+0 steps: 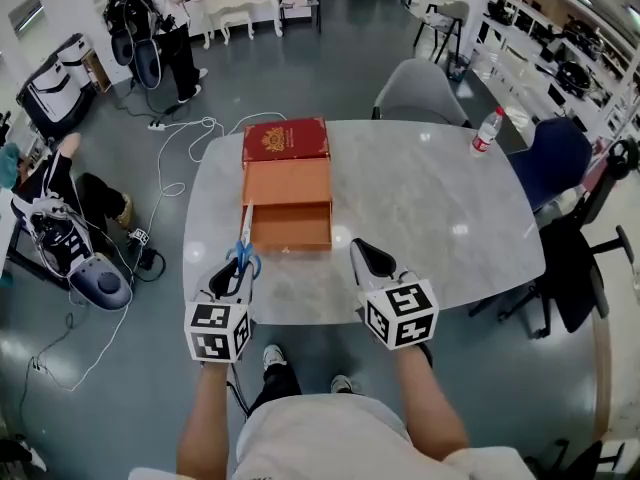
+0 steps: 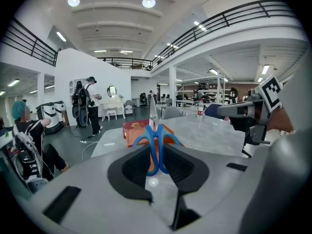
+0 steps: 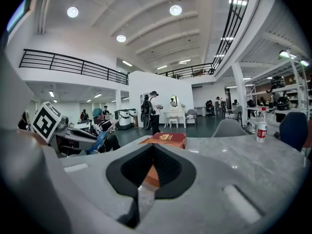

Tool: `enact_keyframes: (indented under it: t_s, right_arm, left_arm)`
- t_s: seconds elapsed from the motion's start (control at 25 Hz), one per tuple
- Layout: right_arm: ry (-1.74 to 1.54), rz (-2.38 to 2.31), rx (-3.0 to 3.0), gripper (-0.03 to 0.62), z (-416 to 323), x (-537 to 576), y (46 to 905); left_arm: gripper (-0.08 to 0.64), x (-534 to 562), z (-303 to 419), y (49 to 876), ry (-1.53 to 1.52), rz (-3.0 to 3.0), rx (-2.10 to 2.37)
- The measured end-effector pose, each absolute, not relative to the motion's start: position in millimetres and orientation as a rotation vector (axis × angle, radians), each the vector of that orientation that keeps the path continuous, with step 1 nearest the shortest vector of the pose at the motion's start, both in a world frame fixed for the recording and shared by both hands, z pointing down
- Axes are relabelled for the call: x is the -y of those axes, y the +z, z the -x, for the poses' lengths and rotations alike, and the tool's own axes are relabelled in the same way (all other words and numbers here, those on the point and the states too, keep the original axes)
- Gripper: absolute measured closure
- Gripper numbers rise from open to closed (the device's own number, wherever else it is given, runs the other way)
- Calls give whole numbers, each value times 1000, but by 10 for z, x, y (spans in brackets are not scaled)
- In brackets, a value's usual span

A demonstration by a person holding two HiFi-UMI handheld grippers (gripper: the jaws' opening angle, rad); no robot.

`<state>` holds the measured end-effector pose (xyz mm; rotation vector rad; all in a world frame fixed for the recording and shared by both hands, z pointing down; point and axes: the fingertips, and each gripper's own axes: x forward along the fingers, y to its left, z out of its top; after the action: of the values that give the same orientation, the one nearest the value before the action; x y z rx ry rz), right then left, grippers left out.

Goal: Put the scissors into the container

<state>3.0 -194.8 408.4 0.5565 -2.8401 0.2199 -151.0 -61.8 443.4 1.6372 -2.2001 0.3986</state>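
Left gripper: jaws pinching blue-handled scissors, blades by orange container. Right gripper: jaws pressed together, empty, over bench.

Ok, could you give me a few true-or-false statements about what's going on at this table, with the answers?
1. The left gripper grips scissors with blue handles. True.
2. The scissors lie inside the orange box. False: they are clamped in the left gripper's jaws, blades pointing toward the box.
3. The right gripper carries the water bottle. False: its jaws are together on nothing, and the bottle stands near the far right edge of the table.
4. Both grippers are at the table's near edge. True.
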Motion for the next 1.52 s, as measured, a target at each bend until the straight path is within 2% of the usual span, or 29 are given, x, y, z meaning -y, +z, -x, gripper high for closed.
enact_keyframes:
  t_s: [0.64,1.52]
  right_arm:
    - [215,-791,2759,588,850,2068,4146]
    - [291,-1114,2634,588,900,2295,4438]
  left_arm:
    - [480,1205,2270,4827,702,-1981,1862]
    - [480,1853,2220,5526,1263,-2301,1250]
